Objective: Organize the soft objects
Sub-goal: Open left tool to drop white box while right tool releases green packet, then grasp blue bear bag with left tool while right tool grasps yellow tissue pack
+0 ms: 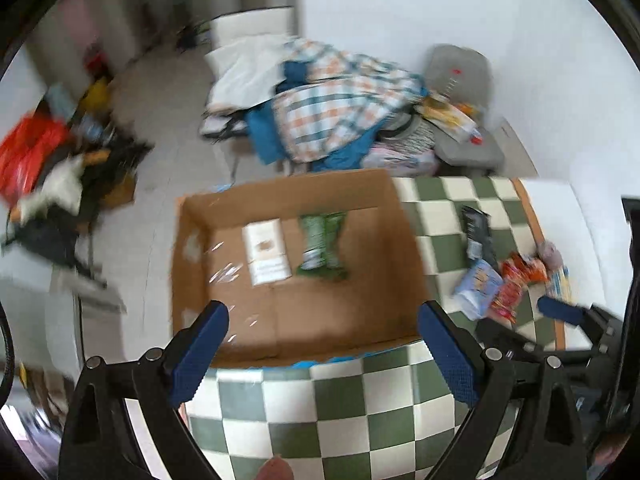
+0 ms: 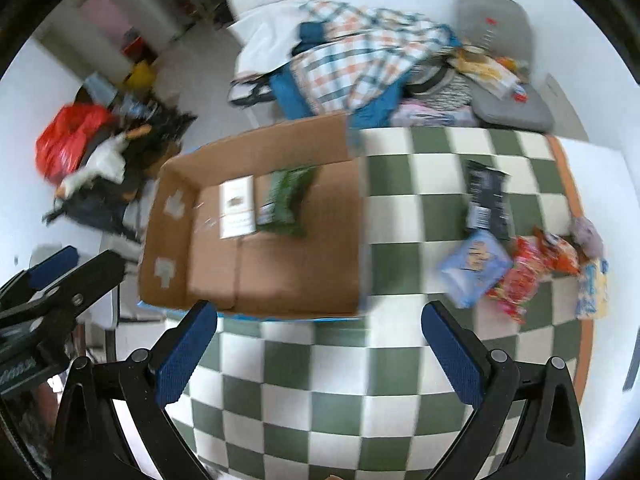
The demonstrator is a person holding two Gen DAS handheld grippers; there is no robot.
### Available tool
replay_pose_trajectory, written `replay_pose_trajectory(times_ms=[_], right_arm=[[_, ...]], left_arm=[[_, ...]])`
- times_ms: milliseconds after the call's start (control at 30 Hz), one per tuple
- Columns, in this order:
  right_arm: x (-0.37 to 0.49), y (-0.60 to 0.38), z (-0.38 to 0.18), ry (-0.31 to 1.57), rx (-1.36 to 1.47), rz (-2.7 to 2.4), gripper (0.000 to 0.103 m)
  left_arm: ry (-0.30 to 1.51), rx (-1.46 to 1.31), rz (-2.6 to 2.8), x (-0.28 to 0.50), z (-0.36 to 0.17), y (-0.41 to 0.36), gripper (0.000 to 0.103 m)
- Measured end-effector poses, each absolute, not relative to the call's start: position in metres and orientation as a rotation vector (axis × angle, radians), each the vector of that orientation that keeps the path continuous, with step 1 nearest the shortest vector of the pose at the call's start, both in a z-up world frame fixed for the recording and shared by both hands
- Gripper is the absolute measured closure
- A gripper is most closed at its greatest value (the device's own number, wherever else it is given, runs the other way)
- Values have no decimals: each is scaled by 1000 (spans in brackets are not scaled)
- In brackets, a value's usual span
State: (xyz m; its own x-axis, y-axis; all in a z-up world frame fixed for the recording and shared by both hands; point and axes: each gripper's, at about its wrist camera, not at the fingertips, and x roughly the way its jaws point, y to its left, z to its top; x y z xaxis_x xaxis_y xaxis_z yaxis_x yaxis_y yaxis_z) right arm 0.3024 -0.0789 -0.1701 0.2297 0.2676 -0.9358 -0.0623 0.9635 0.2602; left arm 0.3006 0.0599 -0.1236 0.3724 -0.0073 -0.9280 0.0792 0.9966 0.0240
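- Beyond my tongs, past the table (image 2: 340, 380), I see a heap of checked clothes (image 2: 360, 60).
- A grey chair (image 2: 508, 92) sits far right of it.
- A red bag (image 1: 24, 152) lies far left on the floor.

L gripper (image 1: 322, 348) points steeply down, jaws spread wide, nothing btwn the blue pads. R gripper (image 2: 318, 344) same pose: tilted steeply down, jaws wide apart, empty. Each shows at the edge of the other's view, side by side, apart, not touching. Fingertip (image 1: 275, 468) visible at bottom of L wrist view.
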Motion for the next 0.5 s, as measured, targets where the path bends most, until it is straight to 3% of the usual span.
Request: replay_pose_trajectory(times_ms=[167,500], right_arm=[[306,-185,-179,1340,225,56,0],[319,-396,-249,1454,247,-264,0]], left_arm=[[1245,266,-204,330,-150,-35,6],[1535,475,-364,387,-295,-186,6]])
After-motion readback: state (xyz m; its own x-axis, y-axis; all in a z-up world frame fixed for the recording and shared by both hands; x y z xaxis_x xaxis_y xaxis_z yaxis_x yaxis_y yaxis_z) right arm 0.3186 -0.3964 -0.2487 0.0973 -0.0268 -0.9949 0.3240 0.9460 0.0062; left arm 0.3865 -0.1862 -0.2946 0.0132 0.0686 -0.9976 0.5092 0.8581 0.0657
